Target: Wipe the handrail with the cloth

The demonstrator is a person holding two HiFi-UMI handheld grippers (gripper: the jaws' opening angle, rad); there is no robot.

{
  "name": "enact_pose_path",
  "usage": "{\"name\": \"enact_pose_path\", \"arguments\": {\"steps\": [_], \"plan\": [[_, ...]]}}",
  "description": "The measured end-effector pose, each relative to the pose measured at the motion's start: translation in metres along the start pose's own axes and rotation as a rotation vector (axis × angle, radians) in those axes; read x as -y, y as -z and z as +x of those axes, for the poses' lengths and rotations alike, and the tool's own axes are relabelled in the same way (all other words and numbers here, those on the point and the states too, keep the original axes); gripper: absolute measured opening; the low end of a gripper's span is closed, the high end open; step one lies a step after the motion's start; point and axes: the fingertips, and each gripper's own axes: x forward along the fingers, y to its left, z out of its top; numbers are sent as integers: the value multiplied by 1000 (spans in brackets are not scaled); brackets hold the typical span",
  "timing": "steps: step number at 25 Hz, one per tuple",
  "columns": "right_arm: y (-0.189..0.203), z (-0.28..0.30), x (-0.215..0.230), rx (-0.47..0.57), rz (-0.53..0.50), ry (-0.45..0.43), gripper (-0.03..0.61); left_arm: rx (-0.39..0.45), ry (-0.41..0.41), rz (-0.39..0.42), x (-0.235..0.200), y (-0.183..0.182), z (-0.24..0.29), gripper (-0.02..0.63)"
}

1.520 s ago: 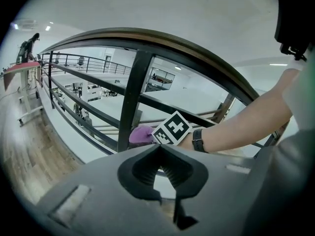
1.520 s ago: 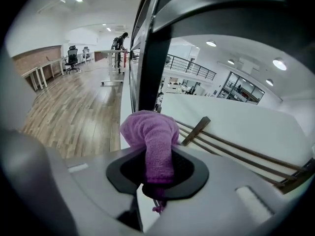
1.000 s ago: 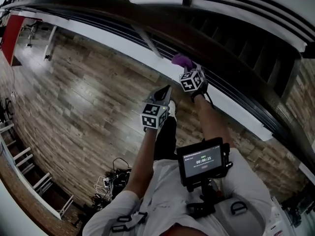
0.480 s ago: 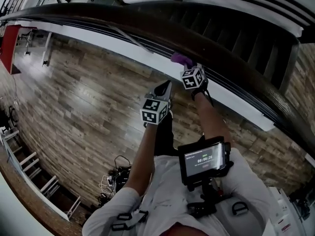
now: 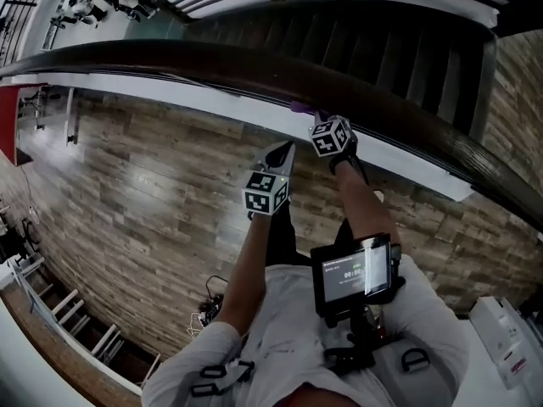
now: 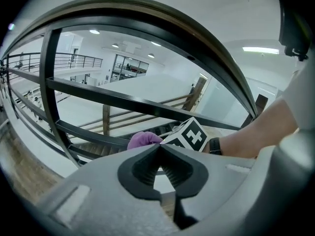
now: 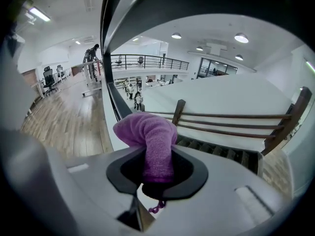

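The dark wooden handrail (image 5: 170, 62) curves across the top of the head view. A purple cloth (image 5: 301, 107) peeks out at its lower edge, partly hidden by the rail. My right gripper (image 5: 312, 117) is shut on this cloth (image 7: 147, 136), which stands up bunched between the jaws just below the handrail (image 7: 206, 1). I cannot tell whether cloth and rail touch. My left gripper (image 5: 286, 149) hangs lower and to the left, shut on nothing. In the left gripper view its jaws (image 6: 158, 147) meet, with the cloth (image 6: 142, 139) and the handrail (image 6: 147, 11) ahead.
Black metal bars (image 6: 49, 82) run under the rail. A white ledge (image 5: 399, 164) borders a drop to a wooden floor (image 5: 144, 202) far below. A staircase (image 5: 373, 49) lies beyond the rail. A screen device (image 5: 352, 276) hangs on the person's chest.
The view has tilted, so the rail sits lower in the picture and now covers most of the cloth. The right gripper has edged left under the rail. The left gripper has barely moved.
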Motion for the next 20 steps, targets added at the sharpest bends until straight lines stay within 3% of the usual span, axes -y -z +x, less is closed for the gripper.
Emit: {"name": "enact_pose_path", "arguments": {"steps": [20], "plan": [[105, -74, 106, -14, 200, 146, 80, -96, 196, 130, 118, 13, 63, 0]]}}
